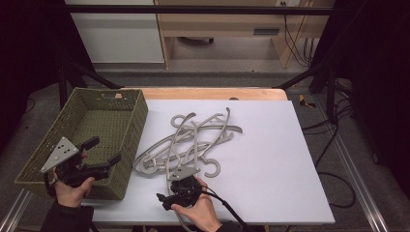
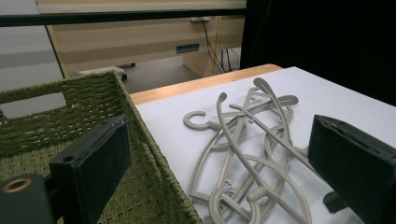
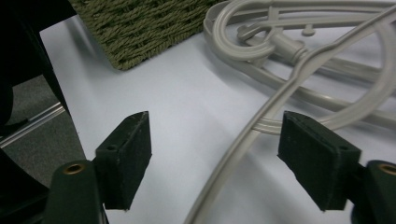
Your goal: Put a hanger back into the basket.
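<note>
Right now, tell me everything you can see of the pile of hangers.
The pile of hangers is several pale grey, plastic-looking clothes hangers with curved arms and open hooks, tangled and crossing one another. They lie flat on the white table cover, just right of the green woven basket, apart from it as far as the left gripper view shows. One hanger's arm runs between the open jaws of the right gripper, whose pads do not press on it.

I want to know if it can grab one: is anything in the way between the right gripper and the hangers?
Nothing visible blocks it. The right gripper is already at the near edge of the grey hangers, and one hanger arm runs between its open jaws without the pads pressing on it. Around it lies bare white table. The hangers are tangled together.
</note>
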Demonstrator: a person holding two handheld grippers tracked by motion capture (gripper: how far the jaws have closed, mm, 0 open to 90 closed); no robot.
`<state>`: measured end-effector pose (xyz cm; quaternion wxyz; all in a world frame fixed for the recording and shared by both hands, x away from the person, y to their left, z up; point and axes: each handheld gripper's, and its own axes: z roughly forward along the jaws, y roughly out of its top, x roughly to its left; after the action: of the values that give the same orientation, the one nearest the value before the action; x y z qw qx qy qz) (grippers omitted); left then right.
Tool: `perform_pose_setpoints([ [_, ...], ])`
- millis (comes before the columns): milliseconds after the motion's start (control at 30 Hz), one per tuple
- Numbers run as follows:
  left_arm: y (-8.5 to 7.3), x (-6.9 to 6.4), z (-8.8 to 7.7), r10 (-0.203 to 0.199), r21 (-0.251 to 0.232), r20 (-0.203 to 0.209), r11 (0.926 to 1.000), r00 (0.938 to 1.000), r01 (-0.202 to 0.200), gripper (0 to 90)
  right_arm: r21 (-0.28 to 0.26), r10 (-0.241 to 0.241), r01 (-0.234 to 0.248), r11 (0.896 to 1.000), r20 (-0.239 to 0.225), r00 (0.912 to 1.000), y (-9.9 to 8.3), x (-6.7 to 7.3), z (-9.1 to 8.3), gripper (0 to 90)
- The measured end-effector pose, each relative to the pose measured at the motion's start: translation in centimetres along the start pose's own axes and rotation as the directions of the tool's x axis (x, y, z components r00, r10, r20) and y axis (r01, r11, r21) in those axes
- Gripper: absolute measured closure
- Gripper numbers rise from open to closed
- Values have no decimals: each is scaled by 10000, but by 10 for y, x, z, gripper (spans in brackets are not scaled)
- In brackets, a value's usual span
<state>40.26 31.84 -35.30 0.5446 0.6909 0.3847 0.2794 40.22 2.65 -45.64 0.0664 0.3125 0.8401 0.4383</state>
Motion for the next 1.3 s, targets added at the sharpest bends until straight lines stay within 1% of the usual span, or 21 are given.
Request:
perform_pose_setpoints([
  [33,0,0,0,0,0,0,10000,10000,0,59,0,0,0,10000,0,10000,0,0,0,264],
  [67,0,0,0,-16,4,0,10000,10000,16,59,333,-81,76,9994,138,9999,-2,0,7,262],
  [100,0,0,0,-16,-1,-3,10000,10000,16,59,502,-103,92,9987,220,9997,-2,0,7,267],
  [167,1,0,-1,-31,-69,-7,10000,10000,31,59,683,52,-80,9976,403,9992,-5,-1,8,291],
  [233,2,-1,-1,-17,-110,15,9999,10000,17,62,756,306,-348,9965,565,9979,-6,-2,8,319],
  [267,2,-2,-2,74,-45,26,10000,10000,-74,62,668,326,-358,9971,483,9983,-8,-2,9,328],
  [333,1,-2,-1,32,-79,36,10000,10000,-32,62,683,486,-515,9963,439,9979,-10,-1,13,348],
  [400,1,-2,-1,5,-84,31,10000,10000,-5,63,864,365,-404,9954,466,9982,-11,0,16,364],
  [467,1,-1,-1,-9,-91,-2,10000,10000,9,64,981,163,-217,9949,554,9983,-11,0,19,408],
  [533,0,-1,0,-46,-89,-9,10000,10000,45,65,1020,225,-288,9944,623,9978,-11,-1,21,461],
  [567,0,-1,0,-41,-87,-6,10000,10000,41,66,1108,332,-413,9930,741,9967,-11,-1,21,489],
  [667,1,-2,0,-5,-78,27,10000,10000,5,66,1218,317,-420,9917,850,9959,-10,-2,20,564],
  [733,1,-3,0,1,-68,38,10000,10000,-1,66,1335,441,-536,9896,732,9963,-9,-3,18,616],
  [767,1,-3,0,10,-60,36,10000,10000,-10,66,1428,450,-526,9884,559,9974,-9,-4,17,647],
  [833,0,-2,0,68,-4,40,10000,10000,-68,66,1537,501,-579,9864,542,9973,-9,-3,17,651],
  [900,0,-3,1,13,-39,33,10000,10000,-13,67,1601,424,-489,9859,440,9981,-9,-5,15,660],
  [967,0,-3,1,30,-24,27,10000,10000,-30,67,1781,557,-641,9819,518,9971,-9,-7,12,681],
  [1067,0,-3,1,30,-35,41,10000,10000,-30,68,1963,721,-803,9772,489,9962,-11,-13,5,716],
  [1167,0,-4,2,31,1,47,10000,10000,-31,68,2018,776,-847,9757,428,9961,-13,-18,-2,742],
  [1233,-1,-4,2,37,22,59,10000,10000,-37,68,2031,904,-993,9741,528,9945,-15,-20,-5,759],
  [1300,-1,-4,3,49,36,65,10000,10000,-49,68,2091,872,-974,9730,574,9945,-16,-24,-9,780],
])
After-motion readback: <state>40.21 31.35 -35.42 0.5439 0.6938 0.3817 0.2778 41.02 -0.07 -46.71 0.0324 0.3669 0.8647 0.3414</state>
